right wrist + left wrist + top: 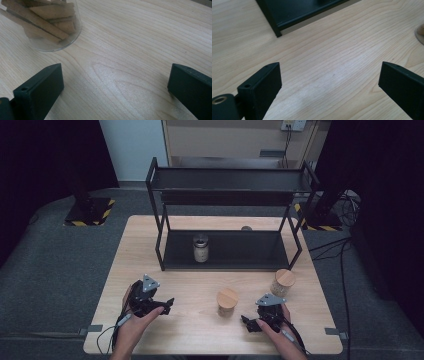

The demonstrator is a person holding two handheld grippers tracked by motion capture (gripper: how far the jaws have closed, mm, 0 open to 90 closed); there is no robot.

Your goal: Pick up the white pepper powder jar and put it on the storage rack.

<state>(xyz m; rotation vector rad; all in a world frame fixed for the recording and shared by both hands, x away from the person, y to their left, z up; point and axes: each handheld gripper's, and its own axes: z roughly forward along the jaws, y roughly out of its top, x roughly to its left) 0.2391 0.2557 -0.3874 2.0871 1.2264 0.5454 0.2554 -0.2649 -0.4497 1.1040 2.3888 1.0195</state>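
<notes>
Shelving jars, status: one glass jar (200, 248) already stands on the lower tier of the black rack (165, 251), centre frame.

Outstanding: two cork-lidded jars on the table (300, 330), nearer jar (227, 302) at lower centre, farther jar (283, 282) to its right.

My left gripper (168, 303), lower left: jaws wide, holding nothing.

My right gripper (246, 321), lower right: jaws wide, empty, nearer jar just beside it.

Obstructions: rack's front posts; otherwise none, I judge.
</notes>
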